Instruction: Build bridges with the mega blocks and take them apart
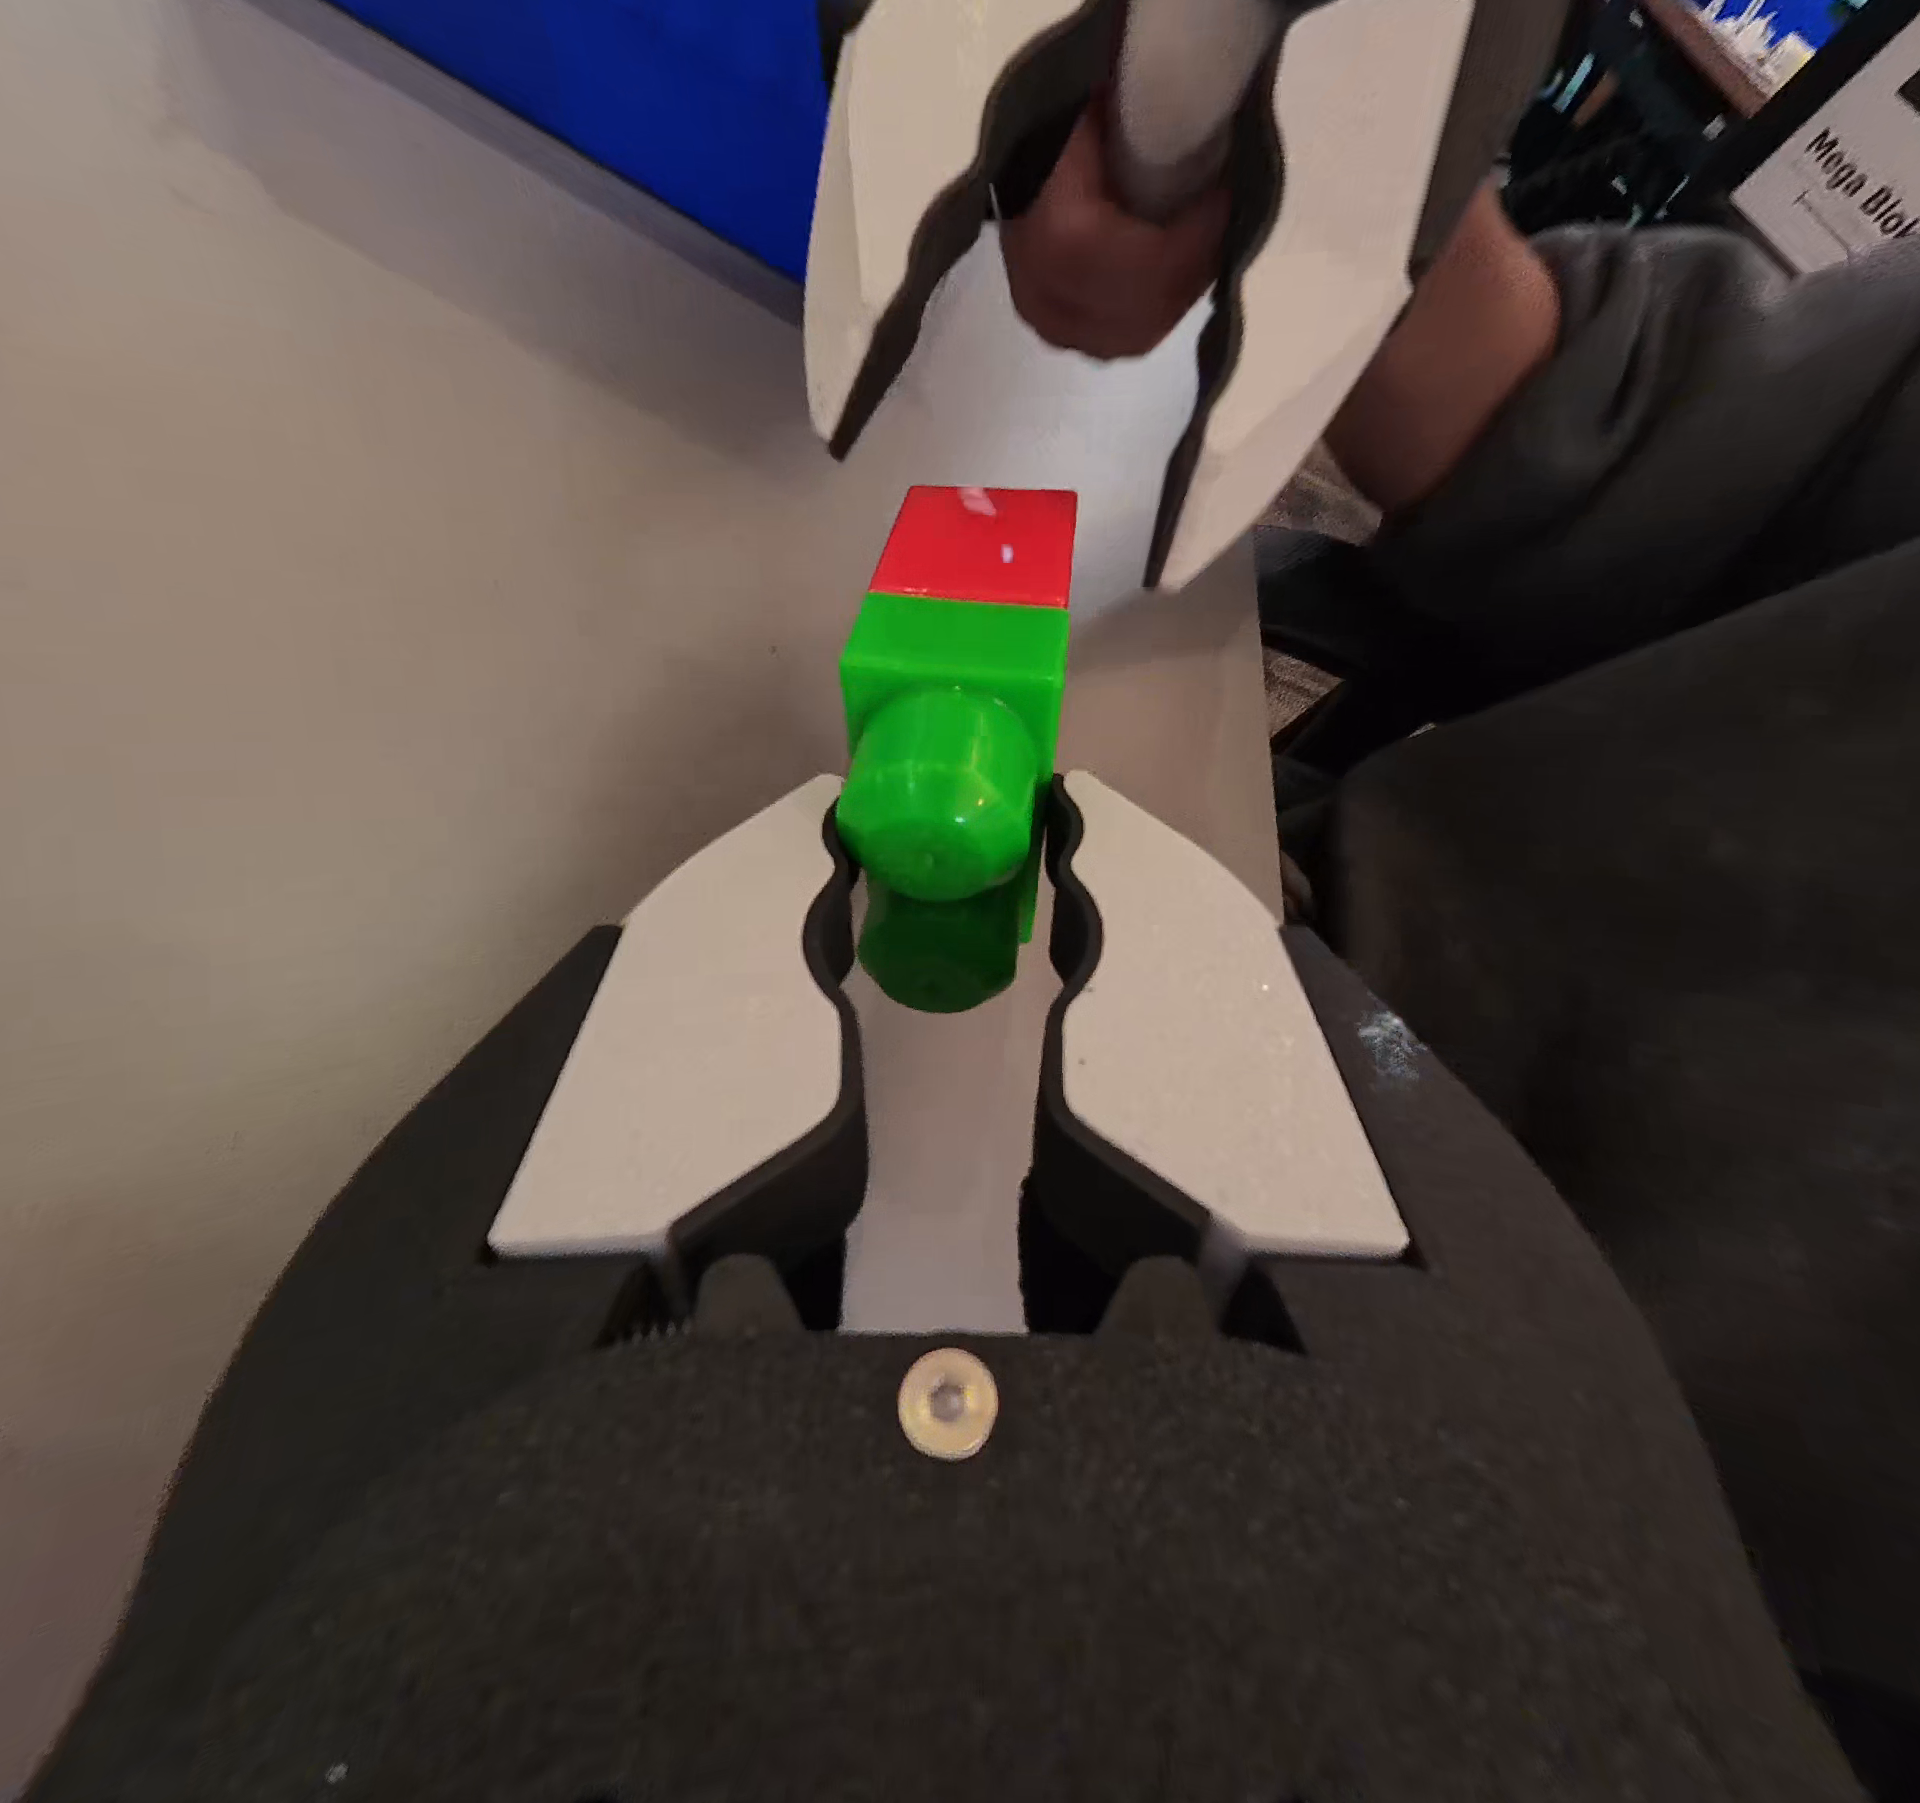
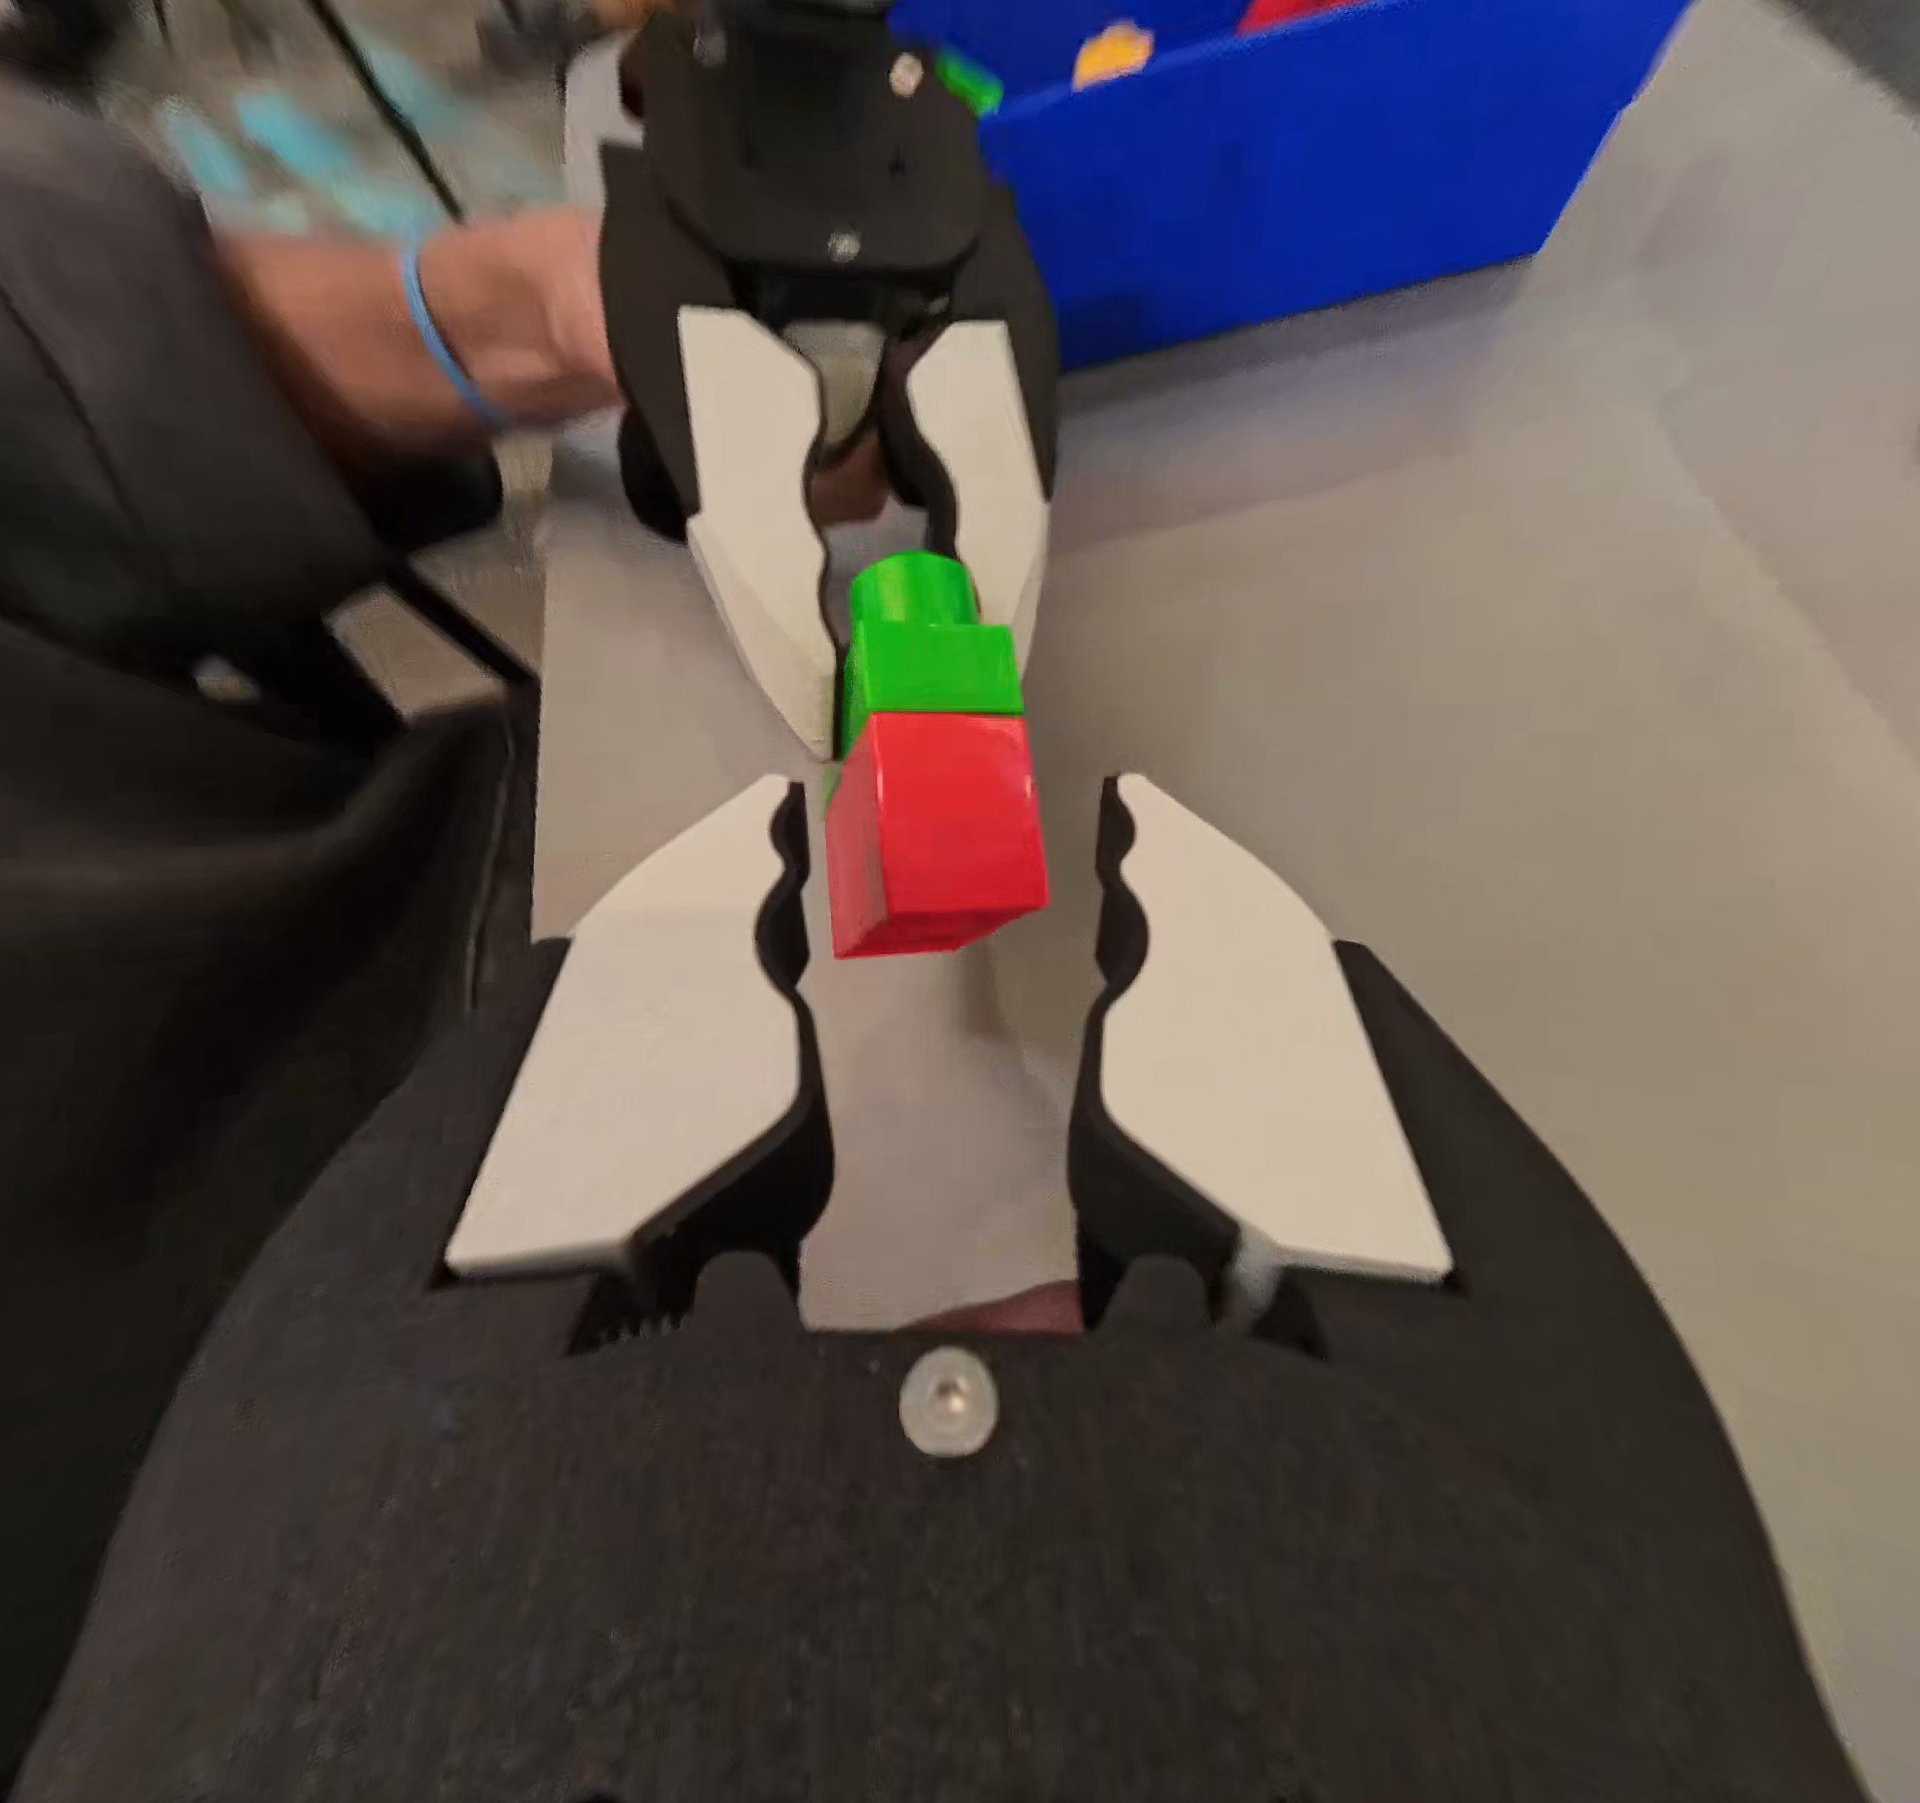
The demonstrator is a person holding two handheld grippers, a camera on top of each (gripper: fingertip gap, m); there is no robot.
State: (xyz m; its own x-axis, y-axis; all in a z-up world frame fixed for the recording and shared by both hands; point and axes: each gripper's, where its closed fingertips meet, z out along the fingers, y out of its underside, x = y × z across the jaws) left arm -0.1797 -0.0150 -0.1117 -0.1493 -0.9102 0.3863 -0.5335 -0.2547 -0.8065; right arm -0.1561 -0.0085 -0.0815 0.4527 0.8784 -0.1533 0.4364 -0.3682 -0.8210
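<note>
Right wrist view: a green block (image 2: 930, 657) joined to a red block (image 2: 935, 844) is pinched at its green end by the left gripper (image 2: 914, 610) at frame centre. The red end is pointed straight into the gaping right gripper (image 2: 951, 797), jaws spread either side without contact. A blue bin (image 2: 1299, 174) is seen upper right; pulling apart seems intended.
</note>
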